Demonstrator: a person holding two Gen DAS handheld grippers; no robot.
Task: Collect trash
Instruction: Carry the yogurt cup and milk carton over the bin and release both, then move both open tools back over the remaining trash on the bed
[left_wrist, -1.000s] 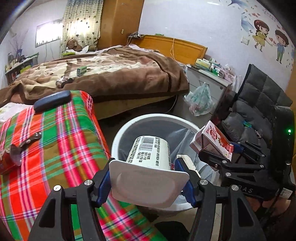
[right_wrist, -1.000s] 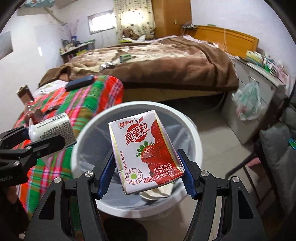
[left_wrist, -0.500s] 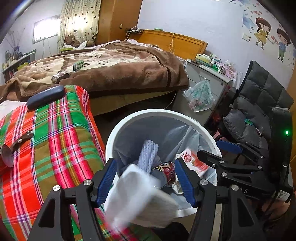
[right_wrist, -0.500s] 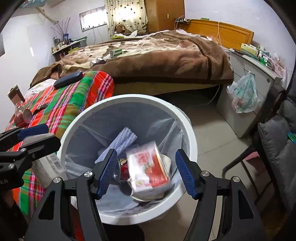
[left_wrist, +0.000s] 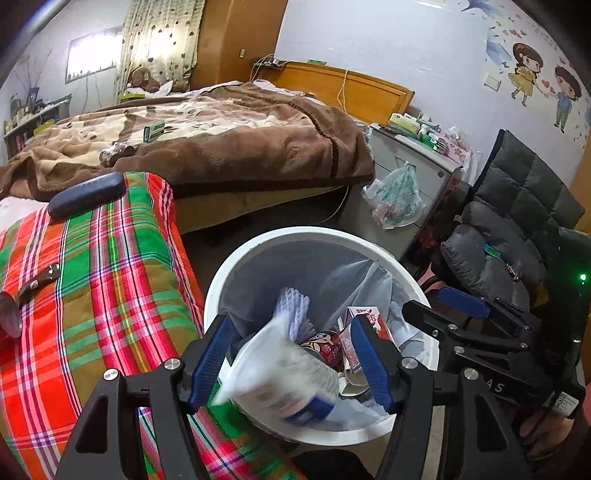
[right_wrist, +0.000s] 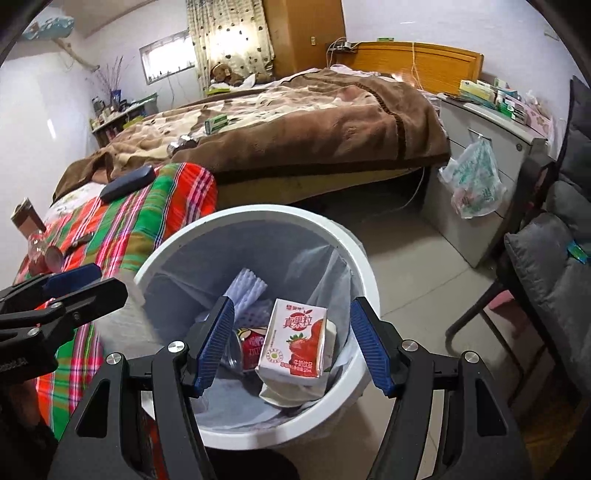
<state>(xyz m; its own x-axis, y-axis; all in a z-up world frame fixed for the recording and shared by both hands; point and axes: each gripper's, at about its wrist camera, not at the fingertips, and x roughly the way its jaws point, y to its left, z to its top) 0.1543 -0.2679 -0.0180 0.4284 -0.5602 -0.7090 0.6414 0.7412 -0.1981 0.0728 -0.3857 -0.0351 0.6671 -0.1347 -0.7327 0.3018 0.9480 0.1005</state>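
A white trash bin (left_wrist: 295, 232) with a clear liner stands on the floor under both grippers. My left gripper (left_wrist: 291, 321) is open above its near rim. Between and below its blue pads, touching neither, is a blurred white paper cup (left_wrist: 280, 376) in mid-fall; I cannot tell on which side of the rim it is. My right gripper (right_wrist: 291, 301) is open over the bin (right_wrist: 258, 214) and holds nothing. The strawberry milk carton (right_wrist: 295, 343) lies inside on other trash, beside a red can (right_wrist: 253, 345) and white foam netting (right_wrist: 245, 291).
A plaid-covered surface (left_wrist: 110, 295) with a dark case (left_wrist: 86, 194) borders the bin on the left. A bed with a brown blanket (left_wrist: 240, 147) lies behind. A nightstand with a hanging plastic bag (left_wrist: 395, 199) and a grey padded chair (left_wrist: 517, 221) stand to the right.
Both grippers have let go. The milk carton dropped from the right gripper and now rests in the bin. The cup left the left gripper's pads and is still falling.
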